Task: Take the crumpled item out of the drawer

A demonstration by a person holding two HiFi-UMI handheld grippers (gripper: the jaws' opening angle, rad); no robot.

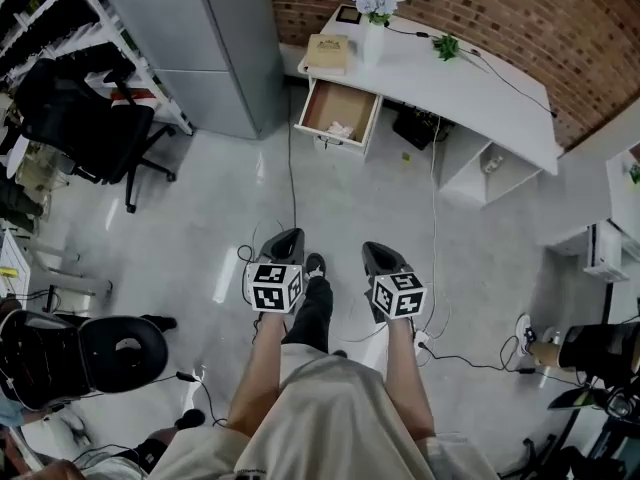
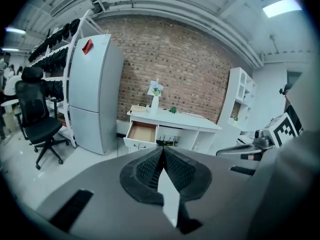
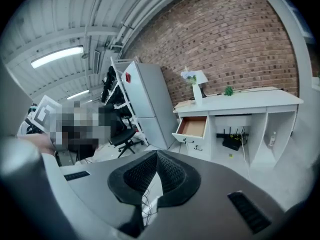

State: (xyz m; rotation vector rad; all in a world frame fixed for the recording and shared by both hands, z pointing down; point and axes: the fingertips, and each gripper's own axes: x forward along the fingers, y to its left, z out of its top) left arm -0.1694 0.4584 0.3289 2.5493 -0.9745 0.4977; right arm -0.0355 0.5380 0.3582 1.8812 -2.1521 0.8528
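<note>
Left claw (image 1: 289,234), right claw (image 1: 379,247) — closed (empty).

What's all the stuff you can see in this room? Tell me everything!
Desk: one, white, straight ahead.
Drawer: one, wooden inside, open at the desk's left end.
Crumpled item: one, white, inside the drawer.
Fridge: one, grey, left of the desk.
Office chair: one, black, left of the fridge.
Vase: one, white, on the desk.
Plant: one, green, on the desk.
Left gripper: one, grey, shut, empty.
Right gripper: one, grey, shut, empty.
</note>
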